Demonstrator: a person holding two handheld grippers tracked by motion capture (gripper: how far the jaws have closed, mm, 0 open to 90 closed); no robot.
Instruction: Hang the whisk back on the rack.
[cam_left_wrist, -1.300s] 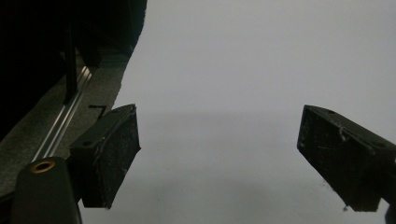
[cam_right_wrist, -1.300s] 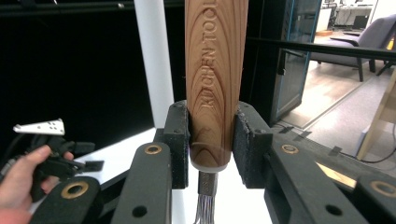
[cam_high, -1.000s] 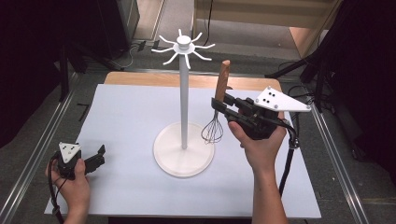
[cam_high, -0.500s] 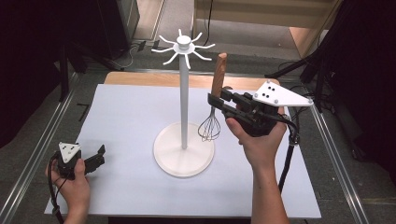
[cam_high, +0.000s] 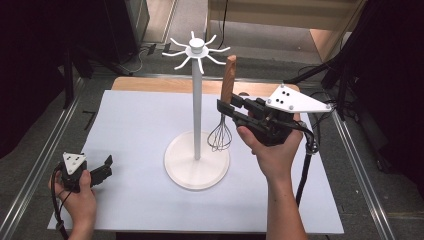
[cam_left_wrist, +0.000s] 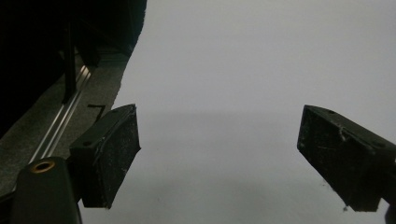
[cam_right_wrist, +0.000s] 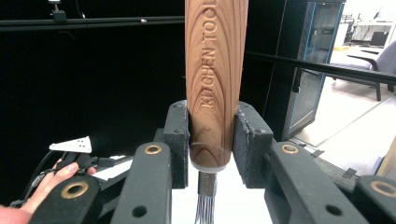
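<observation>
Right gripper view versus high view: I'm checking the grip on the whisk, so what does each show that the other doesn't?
Right gripper view alone: the lettering on the wooden handle, and both pads pressed on the handle's lower end, just above the metal collar.

High view alone: the white hook stand, the wire head hanging beside its pole above the base, and the white table.

Both: the right gripper holding the whisk upright, and the left gripper apart.

I see the table (cam_high: 135, 120) under a pale white sheet, with a strip of bare wood at its far edge. Just left of my right gripper (cam_high: 225, 107), a white hook stand (cam_high: 196, 165) rests its round base directly on the sheet. My left gripper (cam_high: 102, 170) sits low near the sheet's near-left corner.
</observation>
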